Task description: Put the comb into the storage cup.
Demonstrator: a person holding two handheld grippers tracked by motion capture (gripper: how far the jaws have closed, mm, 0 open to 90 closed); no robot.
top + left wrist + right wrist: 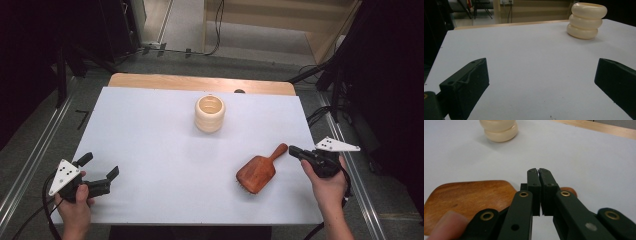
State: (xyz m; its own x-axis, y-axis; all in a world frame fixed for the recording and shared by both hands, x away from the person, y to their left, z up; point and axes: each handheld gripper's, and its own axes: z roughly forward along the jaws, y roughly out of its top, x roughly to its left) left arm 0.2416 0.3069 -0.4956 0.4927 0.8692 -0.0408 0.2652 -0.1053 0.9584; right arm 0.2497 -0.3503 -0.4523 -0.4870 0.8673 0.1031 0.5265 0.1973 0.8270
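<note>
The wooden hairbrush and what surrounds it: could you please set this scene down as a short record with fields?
surface: white table top
hairbrush: wooden, near right, bristles down, handle toward the right gripper
cup: cream, ribbed, upright, far centre
left gripper: fingers open, nothing between them, near left corner
right gripper: fingers shut, at the handle's end; whether it grips the handle cannot be told

Your hairbrush lies on the table at your right, handle pointing away toward the right edge. The ringed cup stands well behind it, near the far edge, centre.
</note>
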